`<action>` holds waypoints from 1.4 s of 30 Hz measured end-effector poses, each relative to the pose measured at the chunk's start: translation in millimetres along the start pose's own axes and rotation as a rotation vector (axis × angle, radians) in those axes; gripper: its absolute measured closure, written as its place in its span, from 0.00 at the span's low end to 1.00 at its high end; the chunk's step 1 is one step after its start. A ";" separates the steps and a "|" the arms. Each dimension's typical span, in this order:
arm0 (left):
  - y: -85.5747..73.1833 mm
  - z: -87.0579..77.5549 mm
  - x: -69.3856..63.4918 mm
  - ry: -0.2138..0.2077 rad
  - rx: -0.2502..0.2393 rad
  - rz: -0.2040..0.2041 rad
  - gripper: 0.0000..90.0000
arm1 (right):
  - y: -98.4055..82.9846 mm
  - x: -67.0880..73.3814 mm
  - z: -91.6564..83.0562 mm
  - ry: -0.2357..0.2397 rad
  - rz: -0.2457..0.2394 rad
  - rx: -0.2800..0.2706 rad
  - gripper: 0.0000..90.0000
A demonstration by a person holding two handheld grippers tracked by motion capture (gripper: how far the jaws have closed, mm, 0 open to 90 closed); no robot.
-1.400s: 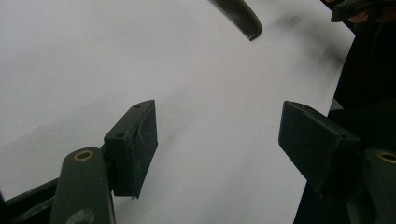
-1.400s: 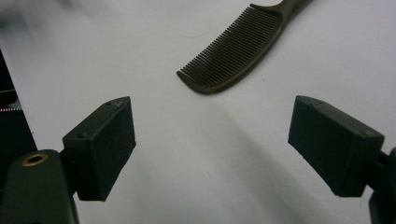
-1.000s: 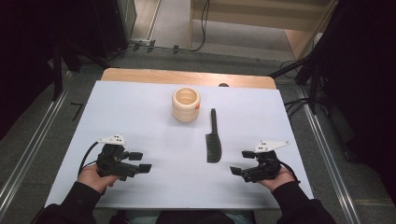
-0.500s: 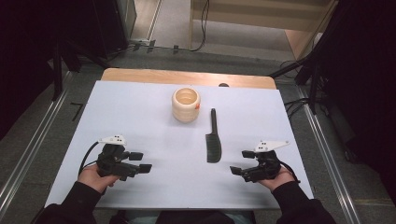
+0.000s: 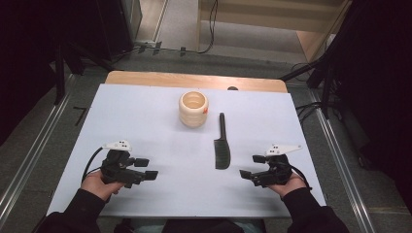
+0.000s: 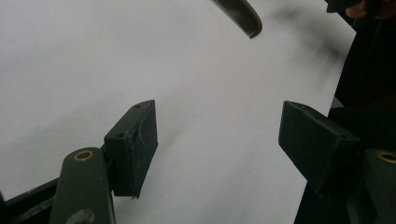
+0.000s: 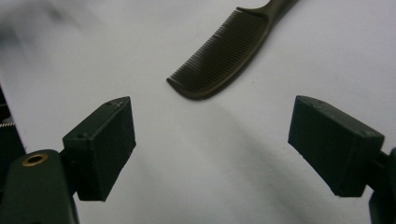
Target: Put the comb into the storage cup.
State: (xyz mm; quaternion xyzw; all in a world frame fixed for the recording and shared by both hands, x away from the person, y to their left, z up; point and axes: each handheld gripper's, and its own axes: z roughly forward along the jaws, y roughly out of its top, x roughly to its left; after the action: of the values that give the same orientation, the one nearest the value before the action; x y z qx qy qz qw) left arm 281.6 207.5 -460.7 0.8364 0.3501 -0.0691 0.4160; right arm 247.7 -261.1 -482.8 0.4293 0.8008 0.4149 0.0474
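white table [image 5: 145, 111] bears all | cream cup [image 5: 193, 108] at far centre | black comb [image 5: 222, 143] lies flat just right of cup, handle pointing away | left gripper [image 5: 145, 169] near left, jaws wide, empty | right gripper [image 5: 248, 166] near right beside comb's toothed end, jaws wide, empty

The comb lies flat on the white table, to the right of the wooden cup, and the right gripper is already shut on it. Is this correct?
Not quite. The comb does lie flat on the white table, right of the wooden cup, but the right gripper is open and apart from it: the right gripper view shows its jaws spread wide with the comb lying beyond them.
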 end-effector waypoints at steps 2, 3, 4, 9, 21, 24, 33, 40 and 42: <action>0.2 0.0 0.1 -0.002 0.002 -0.001 0.32 | 3.4 -5.3 0.2 -0.021 0.026 -0.017 0.14; 0.1 0.2 -0.1 -0.001 0.000 -0.002 0.32 | 3.4 -5.3 0.2 -0.021 0.026 -0.017 0.14; 0.1 0.1 -0.1 -0.001 0.002 0.001 0.32 | 5.6 -8.5 0.7 -0.027 0.022 -0.025 0.14; 0.2 0.1 0.2 0.000 0.003 0.000 0.32 | 10.0 -12.7 2.4 -0.037 0.022 -0.032 0.14; 0.1 -0.2 0.5 0.002 0.006 0.001 0.32 | 28.0 -15.4 4.7 -0.078 0.001 -0.068 0.14; 0.0 0.3 0.1 0.002 0.004 -0.001 0.32 | 31.2 -17.8 5.8 -0.075 0.006 -0.065 0.17; -0.2 -0.7 0.4 0.005 0.004 0.002 0.32 | 41.0 -22.6 10.6 -0.081 0.015 -0.075 0.19; -0.2 -0.1 0.0 0.002 0.008 0.005 0.32 | 52.8 -22.9 17.4 -0.082 0.006 -0.072 0.19; -0.2 0.0 0.1 0.001 0.007 0.005 0.32 | 54.6 -22.8 18.8 -0.082 0.007 -0.072 0.19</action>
State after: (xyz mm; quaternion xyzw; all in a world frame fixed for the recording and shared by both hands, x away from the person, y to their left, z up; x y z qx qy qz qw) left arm 281.6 207.7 -460.9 0.8388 0.3479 -0.0691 0.4130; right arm 305.5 -250.3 -462.9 0.4468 0.7813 0.4256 0.0939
